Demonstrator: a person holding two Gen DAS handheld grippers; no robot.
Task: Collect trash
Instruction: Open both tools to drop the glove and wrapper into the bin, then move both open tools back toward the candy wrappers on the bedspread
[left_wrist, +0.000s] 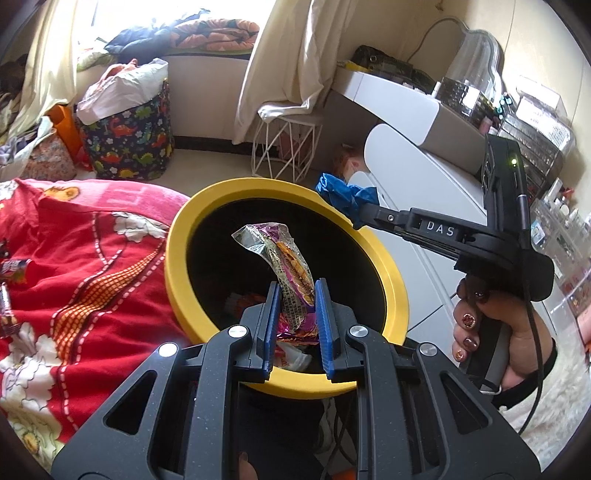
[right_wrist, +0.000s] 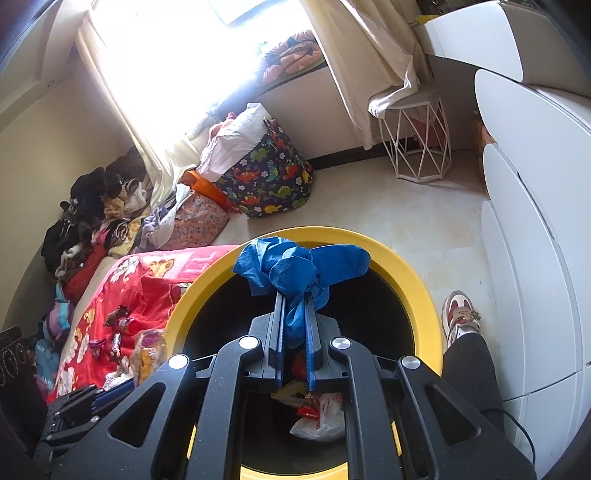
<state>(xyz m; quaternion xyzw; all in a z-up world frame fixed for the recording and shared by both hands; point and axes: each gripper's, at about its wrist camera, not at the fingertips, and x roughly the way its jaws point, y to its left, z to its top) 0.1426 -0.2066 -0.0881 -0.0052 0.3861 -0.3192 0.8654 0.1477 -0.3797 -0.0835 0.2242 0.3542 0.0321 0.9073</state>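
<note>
- Bed (left_wrist: 85, 258), far left: loose wrappers (right_wrist: 118, 343) still lie on the red blanket, so I judge collecting unfinished.
- Left gripper (left_wrist: 295, 295): jaws pinch a snack wrapper (left_wrist: 291, 266) over the yellow-rimmed bin (left_wrist: 177, 236), which already holds trash.
- Right gripper (right_wrist: 295, 306): jaws clamp a blue crumpled sheet (right_wrist: 295, 266) above the bin; its body reads "DAS".

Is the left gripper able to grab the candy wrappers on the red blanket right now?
Probably not: the left gripper is shut on a snack wrapper over the yellow bin.
</note>
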